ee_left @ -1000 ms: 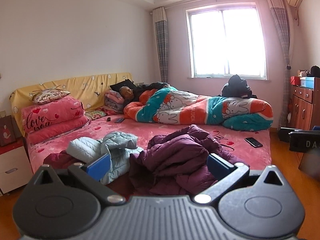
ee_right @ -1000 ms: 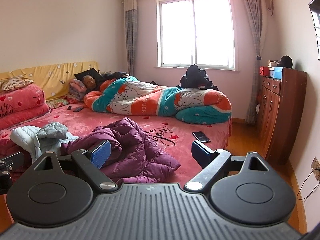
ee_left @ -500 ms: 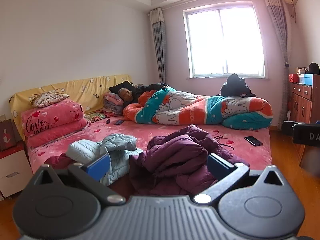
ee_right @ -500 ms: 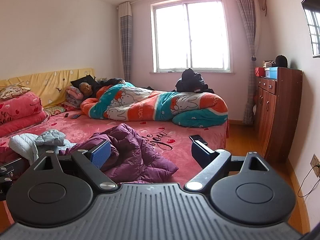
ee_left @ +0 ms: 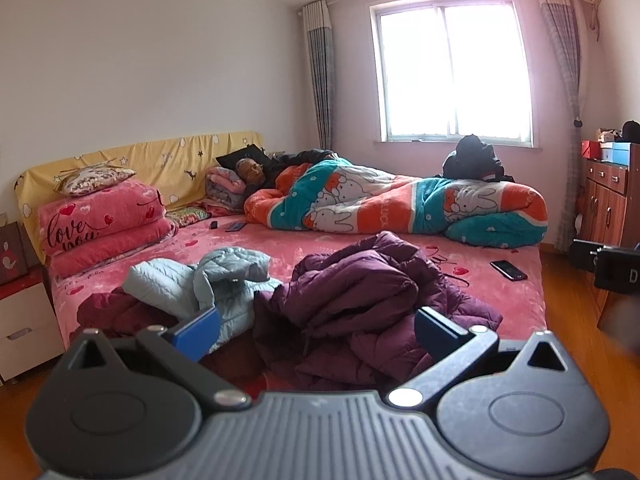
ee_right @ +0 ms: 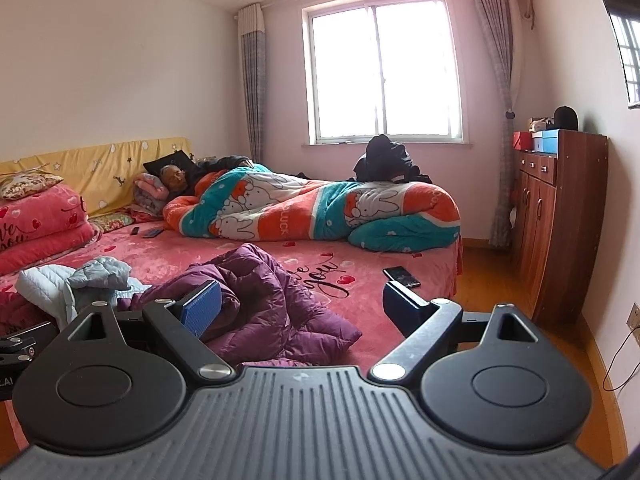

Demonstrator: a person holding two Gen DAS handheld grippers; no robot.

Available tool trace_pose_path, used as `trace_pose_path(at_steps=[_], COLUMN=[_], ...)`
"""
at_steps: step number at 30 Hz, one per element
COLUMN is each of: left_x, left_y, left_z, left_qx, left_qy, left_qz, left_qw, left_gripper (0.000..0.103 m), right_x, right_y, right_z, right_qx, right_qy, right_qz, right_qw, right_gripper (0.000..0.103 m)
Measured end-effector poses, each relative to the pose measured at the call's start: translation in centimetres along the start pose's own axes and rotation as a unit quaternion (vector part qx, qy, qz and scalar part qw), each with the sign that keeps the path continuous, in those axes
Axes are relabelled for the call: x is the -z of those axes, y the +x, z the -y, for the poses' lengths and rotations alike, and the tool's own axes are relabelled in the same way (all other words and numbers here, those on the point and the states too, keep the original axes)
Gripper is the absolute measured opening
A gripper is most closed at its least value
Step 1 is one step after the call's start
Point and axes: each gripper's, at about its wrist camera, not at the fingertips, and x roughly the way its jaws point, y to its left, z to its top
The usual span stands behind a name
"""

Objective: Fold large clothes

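Note:
A crumpled purple down coat [ee_left: 372, 300] lies at the near edge of the pink bed [ee_left: 352, 248]; it also shows in the right wrist view [ee_right: 264, 300]. A light blue puffer jacket [ee_left: 212, 280] lies to its left, over a dark red garment [ee_left: 108, 312]; the jacket also shows in the right wrist view [ee_right: 68, 284]. My left gripper [ee_left: 316, 328] is open and empty, held in front of the bed short of the purple coat. My right gripper [ee_right: 300, 306] is open and empty, to the right of the coat's near edge.
A person [ee_left: 250, 170] lies under a rabbit-print quilt [ee_left: 400, 208] at the far side of the bed. A phone [ee_right: 401, 277] lies near the bed's right edge. Folded pink blankets [ee_left: 104, 224] sit at left. A wooden cabinet [ee_right: 560, 216] stands at right.
Both grippers have risen a little and tilted up, so the bed sits lower in both views. The clothes have not moved, and both grippers stay open.

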Motion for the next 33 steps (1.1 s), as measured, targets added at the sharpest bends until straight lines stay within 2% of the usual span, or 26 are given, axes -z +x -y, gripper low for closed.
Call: trace_pose_path(at_steps=[10, 21, 27, 33], left_x=[2.1, 5.2, 7.1, 8.7], left_y=[3.0, 7.2, 9.2, 10.5], left_z=[0.5, 0.6, 1.1, 1.4], left_qx=[0.003, -0.005, -0.001, 0.025], left_qy=[-0.001, -0.006, -0.002, -0.001], left_qz=[-0.038, -0.092, -0.109, -0.103], left_qw=[0.9993, 0.9957, 0.9941, 0.9944], left_gripper=[0.102, 0.102, 0.102, 0.102], right_x=[1.5, 5.4, 6.7, 7.8], right_y=[1.9, 6.2, 8.5, 9.9], right_z=[-0.2, 0.6, 1.7, 1.7], right_qx=[-0.014, -0.039, -0.050, -0.076], right_qy=[-0.003, 0.021, 0.035, 0.032], right_qz=[-0.017, -0.080, -0.103, -0.113], right_qw=[1.000, 0.996, 0.993, 0.990], right_gripper=[0.103, 0.103, 0.103, 0.103])
